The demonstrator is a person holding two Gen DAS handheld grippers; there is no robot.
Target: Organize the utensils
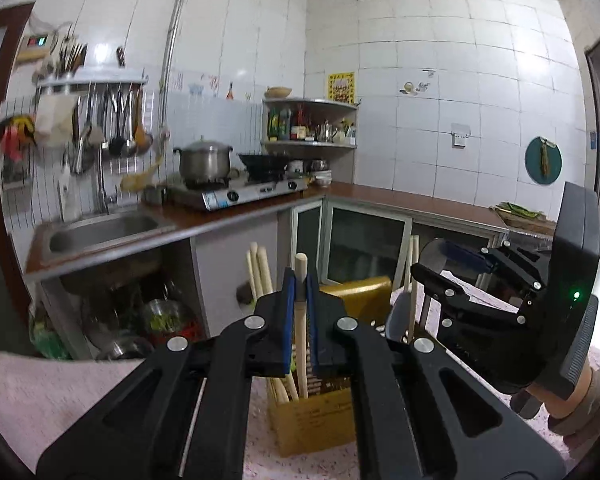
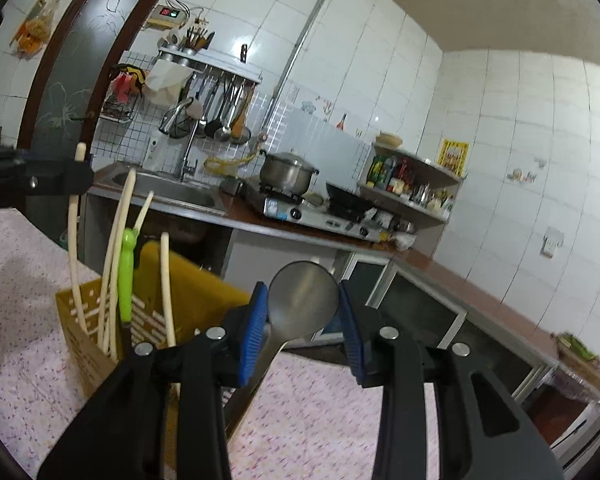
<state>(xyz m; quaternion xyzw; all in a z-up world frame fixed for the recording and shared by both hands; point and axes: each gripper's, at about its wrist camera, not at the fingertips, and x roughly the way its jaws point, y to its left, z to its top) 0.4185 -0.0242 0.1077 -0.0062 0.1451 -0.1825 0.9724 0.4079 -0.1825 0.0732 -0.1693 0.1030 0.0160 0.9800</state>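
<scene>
The left hand-held gripper is clamped on a chopstick, pale wood, gripped just below its top end, with the lower end reaching down into the holder on the table. The stick looks light and stiff, smooth and round, so it could roll or pivot between the pads. A grip near the top, as here, suits dropping it in upright, though a hold closer to the middle would probably steady it more.

The holder is a yellow-brown slotted box, standing near the table's far edge. In it already stand several more chopsticks and a green-handled tool. It seems light and may tip if a utensil knocks its wall.

To the right, the right hand-held gripper holds a spoon, with its pads pressing the two sides of the steel bowl and the handle running back under the jaws. The metal is hard, heavier than the sticks, and slippery. The curved bowl gives the pads little flat surface, so I judge this grip less secure than one on the flat handle.
</scene>
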